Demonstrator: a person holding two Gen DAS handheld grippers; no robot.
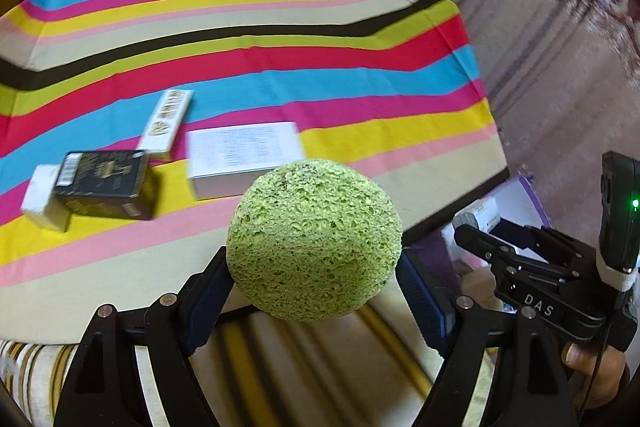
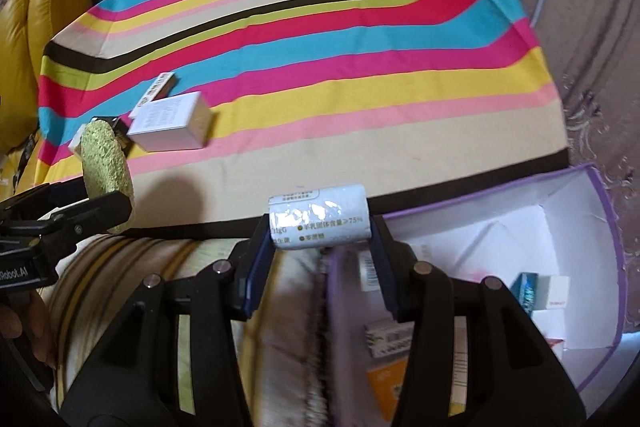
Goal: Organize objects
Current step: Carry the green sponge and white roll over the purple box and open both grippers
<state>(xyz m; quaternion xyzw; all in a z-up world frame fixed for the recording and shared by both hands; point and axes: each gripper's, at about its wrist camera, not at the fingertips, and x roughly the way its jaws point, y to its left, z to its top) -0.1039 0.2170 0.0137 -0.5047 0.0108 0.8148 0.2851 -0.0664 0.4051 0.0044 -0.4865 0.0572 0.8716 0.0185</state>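
Note:
In the left wrist view my left gripper [image 1: 312,267] is shut on a rough green sponge ball [image 1: 314,239], held above the near edge of the striped cloth [image 1: 280,67]. My right gripper [image 2: 320,229] is shut on a small white cylinder with printed text [image 2: 320,221], held sideways over the cloth's near edge, just left of a purple-edged white box [image 2: 600,227]. On the cloth lie a flat white box [image 1: 244,159], a black box [image 1: 106,185], a long white carton [image 1: 168,119] and a small white box [image 1: 40,197]. From the right wrist view, the sponge ball [image 2: 106,163] shows at the left.
The purple-edged box holds several small packages [image 2: 544,291]. A yellow cushion [image 2: 44,7] sits left of the cloth. Striped fabric [image 2: 120,287] lies under both grippers. A hand [image 1: 592,367] grips the right tool at the lower right. Patterned carpet [image 1: 580,7] surrounds the cloth.

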